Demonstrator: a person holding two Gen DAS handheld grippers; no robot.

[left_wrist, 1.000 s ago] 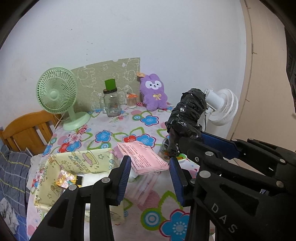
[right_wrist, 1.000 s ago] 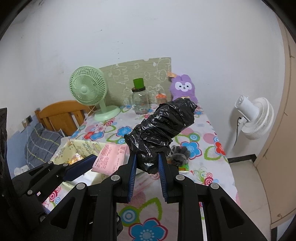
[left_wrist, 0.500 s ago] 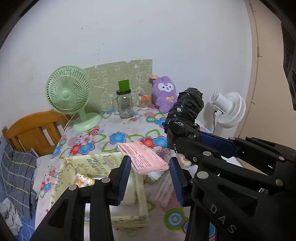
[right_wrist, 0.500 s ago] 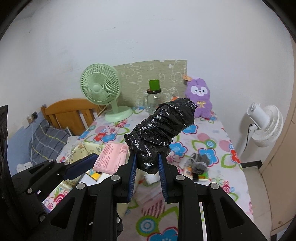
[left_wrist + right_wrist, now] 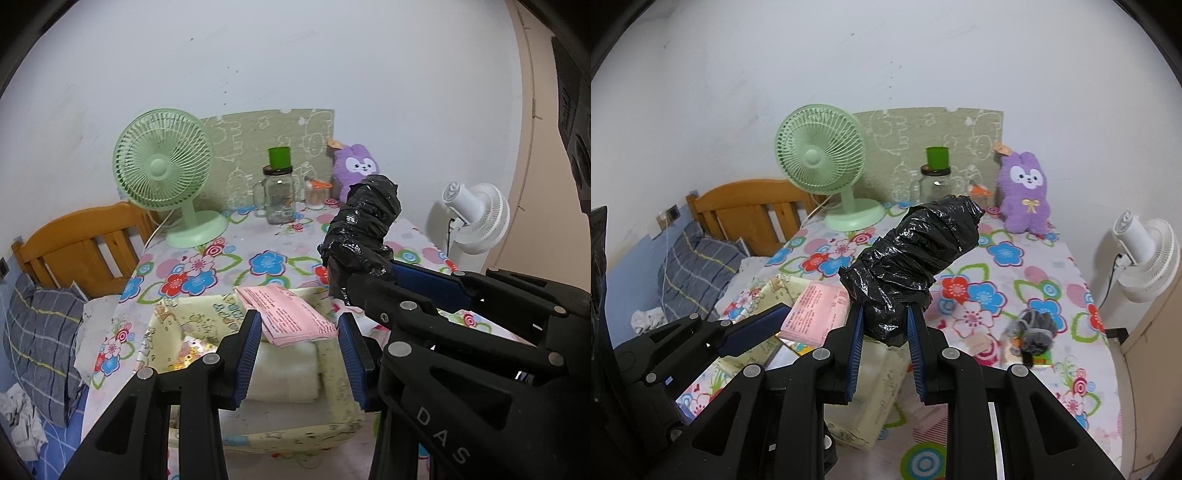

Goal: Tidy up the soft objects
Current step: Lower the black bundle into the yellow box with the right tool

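My left gripper [image 5: 299, 319] is shut on a flat pink packet [image 5: 288, 314], which sticks out forward from between its blue pads. In the right wrist view the same pink packet [image 5: 816, 310] shows beside the left gripper's finger. My right gripper [image 5: 885, 314] is shut on a roll of crumpled black plastic bag [image 5: 916, 254], which points up and away. The black roll [image 5: 364, 229] and the right gripper [image 5: 424, 291] also show at the right of the left wrist view. Both grippers hang over a pale yellow fabric box [image 5: 332, 369], open at the top.
The box holds a folded white cloth [image 5: 284, 376] and small colourful bits [image 5: 192, 350]. On the flowered table stand a green fan [image 5: 162, 173], a glass jar [image 5: 279, 199], a purple plush rabbit [image 5: 1027, 195] and a grey furry thing [image 5: 1032, 330]. A white fan [image 5: 1145, 258] stands right, a wooden bed frame [image 5: 81, 247] left.
Both grippers have carried their loads leftward across the table, and the yellow box now lies right under them. Neither grip has changed.
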